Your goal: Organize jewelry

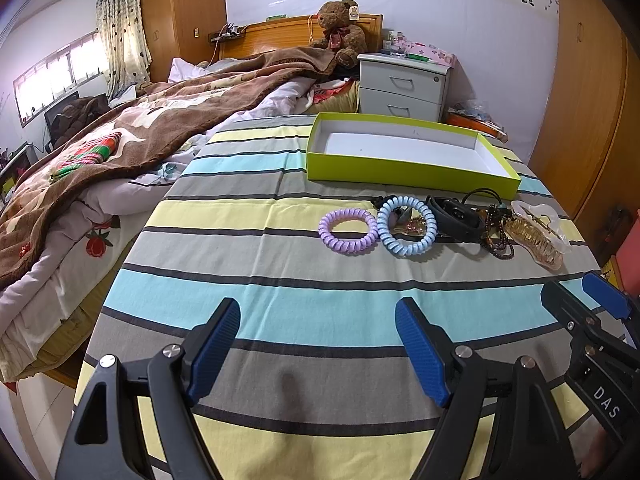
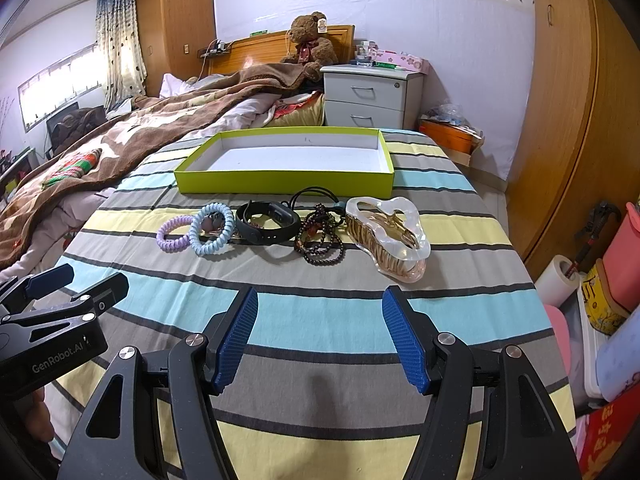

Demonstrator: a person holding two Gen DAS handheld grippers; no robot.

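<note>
Left wrist view. My left gripper [image 1: 318,344] hangs over the striped sheet [image 1: 248,308], its blue-padded fingers [image 1: 216,344] spread wide with nothing between them. Ahead, in a row across the sheet:
- purple coil hair tie [image 1: 348,231], leftmost, lying flat;
- blue coil hair tie [image 1: 407,225], touching the purple one, partly resting on small items I cannot identify;
- black wristband [image 1: 456,220], just right of the blue coil;
- dark bead bracelets [image 1: 498,236], tangled beside the band;
- clear hair claw clip [image 1: 538,236], rightmost, on its side.

Beyond the row sits the lime-green tray [image 1: 400,170], white inside, holding nothing. My right gripper [image 1: 588,300] shows at the frame's right edge, low over the sheet. Brown blanket [image 1: 132,132] heaped to the left; teddy bear [image 1: 342,32] by the headboard; white nightstand [image 1: 404,86] behind the tray.

Right wrist view. My right gripper [image 2: 318,336] is likewise wide apart and holding nothing, above the striped sheet [image 2: 320,312]. Same row seen from here:
- purple coil hair tie [image 2: 174,234];
- blue coil hair tie [image 2: 213,229], overlapping it;
- black wristband [image 2: 266,224];
- dark bead bracelets [image 2: 320,240];
- clear hair claw clip [image 2: 388,236], nearest my right finger's line.

Lime-green tray [image 2: 280,184] lies just past them. My left gripper [image 2: 76,286] enters from the left edge, jaws apart.
</note>
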